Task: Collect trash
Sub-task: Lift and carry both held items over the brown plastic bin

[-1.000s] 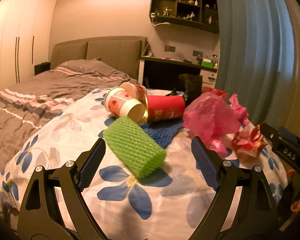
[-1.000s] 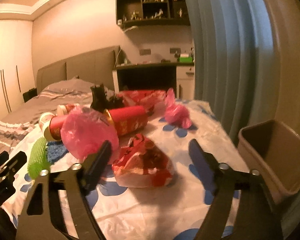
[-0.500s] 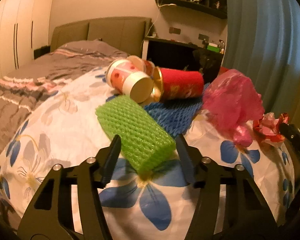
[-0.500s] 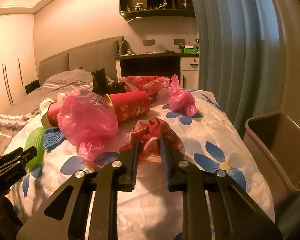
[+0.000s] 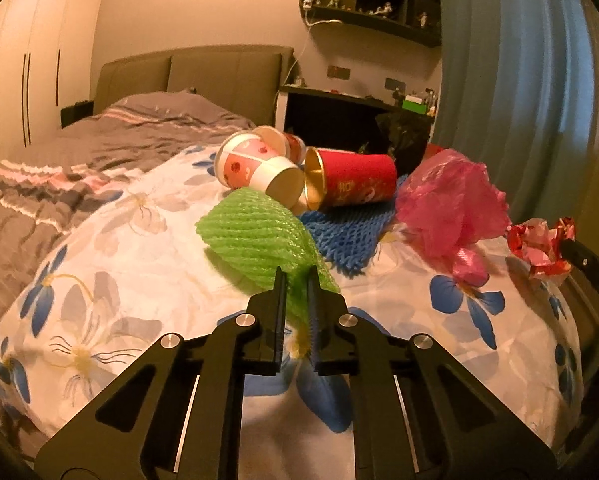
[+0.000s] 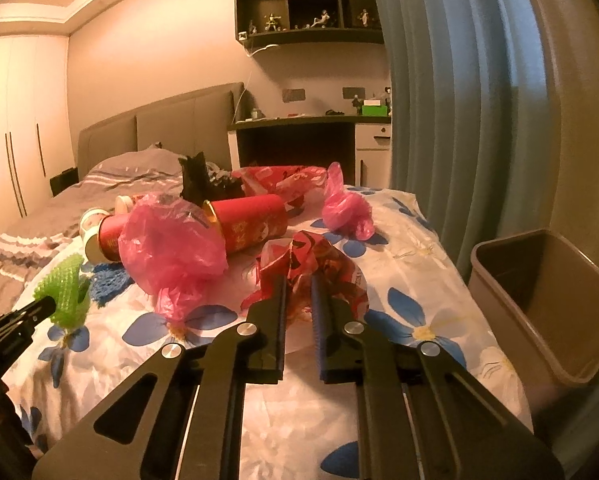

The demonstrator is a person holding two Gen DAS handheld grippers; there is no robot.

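Observation:
On the flowered bedspread (image 5: 139,264) lies a green foam net sleeve (image 5: 255,236). My left gripper (image 5: 296,280) is closing on its near end, and the pads pinch the foam flat. The right wrist view shows the same sleeve (image 6: 65,292) at the far left. A crumpled red and white wrapper (image 6: 319,256) sits in the middle of the bed, with my right gripper (image 6: 299,280) closing on its near edge. The foil is squeezed between the pads. In the left wrist view that wrapper (image 5: 539,240) shows at the right edge.
Behind lie a pink plastic bag (image 5: 451,208), a red cup (image 5: 351,184) on its side, a patterned paper cup (image 5: 255,164) and a blue foam net (image 5: 347,232). A smaller pink bag (image 6: 345,210) lies further back. An open brown bin (image 6: 511,320) stands right of the bed, by the curtain.
Both grippers went from wide open to nearly shut. The left one moved forward onto the green sleeve and pinched its end; the right one closed on the red wrapper.

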